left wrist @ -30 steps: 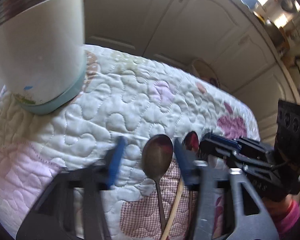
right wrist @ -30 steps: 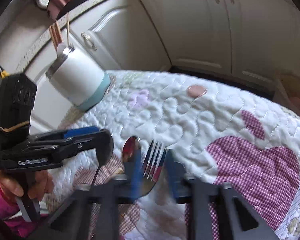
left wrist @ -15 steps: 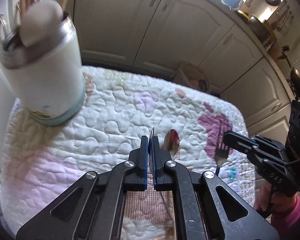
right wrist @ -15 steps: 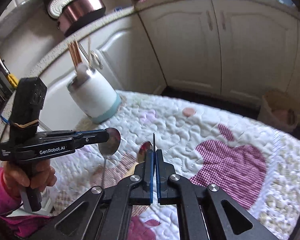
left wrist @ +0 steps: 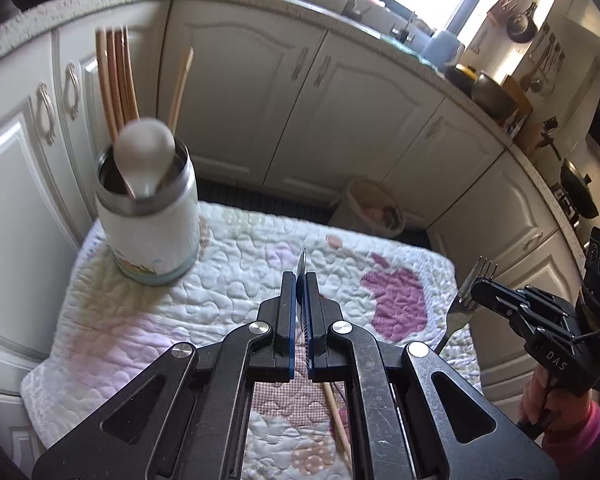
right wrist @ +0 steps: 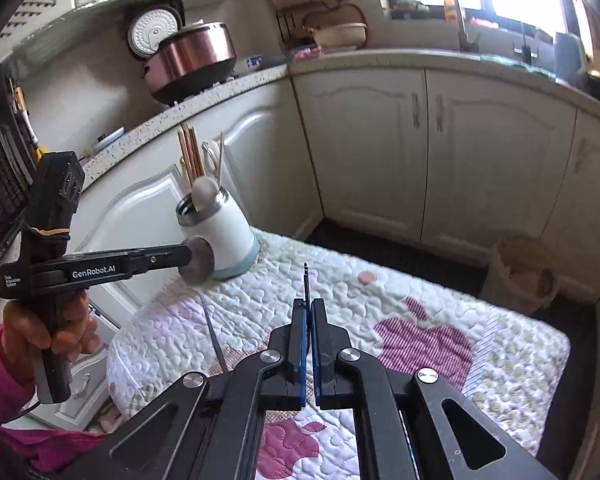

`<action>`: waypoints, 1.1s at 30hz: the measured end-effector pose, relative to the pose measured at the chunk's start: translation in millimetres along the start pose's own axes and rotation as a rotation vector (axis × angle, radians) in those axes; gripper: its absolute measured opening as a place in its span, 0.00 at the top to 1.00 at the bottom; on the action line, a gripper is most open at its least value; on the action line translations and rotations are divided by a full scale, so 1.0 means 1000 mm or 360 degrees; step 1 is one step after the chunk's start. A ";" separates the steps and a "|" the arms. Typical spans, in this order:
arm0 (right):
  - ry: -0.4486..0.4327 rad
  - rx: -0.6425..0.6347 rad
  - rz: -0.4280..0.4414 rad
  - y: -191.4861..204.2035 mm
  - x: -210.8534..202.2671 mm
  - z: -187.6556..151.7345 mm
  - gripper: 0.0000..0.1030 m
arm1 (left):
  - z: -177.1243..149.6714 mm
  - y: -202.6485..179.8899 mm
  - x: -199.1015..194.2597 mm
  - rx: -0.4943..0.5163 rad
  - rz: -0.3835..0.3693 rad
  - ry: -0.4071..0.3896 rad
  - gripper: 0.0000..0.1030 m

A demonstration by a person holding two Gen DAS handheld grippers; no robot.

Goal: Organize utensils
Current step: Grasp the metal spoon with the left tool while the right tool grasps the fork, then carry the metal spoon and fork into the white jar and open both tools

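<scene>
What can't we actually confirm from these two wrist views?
- Spoon in the left gripper: left wrist view shows only a thin edge.
- Fork in the right gripper: right wrist view shows it edge-on.
- Holder contents: steel rim hides the lower ends.
- Loose chopstick on the quilt: gripper frame covers most of it.
</scene>
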State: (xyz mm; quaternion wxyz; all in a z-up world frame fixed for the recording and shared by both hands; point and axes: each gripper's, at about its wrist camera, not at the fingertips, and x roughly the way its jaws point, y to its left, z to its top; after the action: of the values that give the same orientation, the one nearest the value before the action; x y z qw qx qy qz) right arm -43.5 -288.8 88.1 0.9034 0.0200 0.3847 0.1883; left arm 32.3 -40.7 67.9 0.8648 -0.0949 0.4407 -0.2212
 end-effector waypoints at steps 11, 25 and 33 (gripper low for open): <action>-0.0145 -0.0113 -0.0002 0.032 -0.024 0.061 0.98 | 0.039 0.027 -0.063 -0.0115 0.0097 -0.0214 0.98; -0.0233 -0.0124 0.0023 0.072 0.020 0.157 0.98 | 0.102 0.087 -0.106 -0.0245 0.0337 -0.0448 0.98; -0.0297 -0.0089 0.0009 0.083 0.054 0.206 0.98 | 0.134 0.097 -0.098 -0.0152 0.0485 -0.0524 0.98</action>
State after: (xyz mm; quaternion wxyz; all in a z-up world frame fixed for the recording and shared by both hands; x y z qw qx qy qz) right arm 108.5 -170.5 210.2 0.9350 0.0135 0.2934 0.1988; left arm 118.4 86.5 183.4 0.9430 -0.1029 0.3129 -0.0484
